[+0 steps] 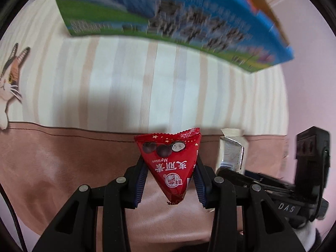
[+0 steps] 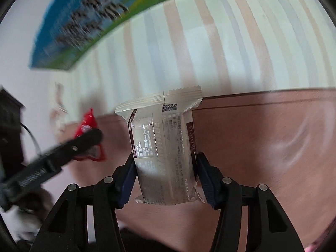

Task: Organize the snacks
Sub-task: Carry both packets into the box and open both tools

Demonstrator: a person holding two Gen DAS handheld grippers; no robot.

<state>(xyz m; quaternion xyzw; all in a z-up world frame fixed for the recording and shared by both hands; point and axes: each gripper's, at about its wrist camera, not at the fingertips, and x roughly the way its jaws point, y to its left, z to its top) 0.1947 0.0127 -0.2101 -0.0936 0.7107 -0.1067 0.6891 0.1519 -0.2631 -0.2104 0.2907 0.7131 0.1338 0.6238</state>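
Over striped cloth [image 1: 126,79], left tongs [image 1: 170,180] clamp red packet [image 1: 170,163], right tongs [image 2: 164,178] clamp silver packet [image 2: 163,147].

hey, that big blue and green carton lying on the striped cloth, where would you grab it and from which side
Probably by the open top, pinching one wall of the blue and green carton from above: its printed face looks far too broad for either gripper. Both are busy, though: the left gripper holds the red triangular packet, the right gripper the silver snack pack.
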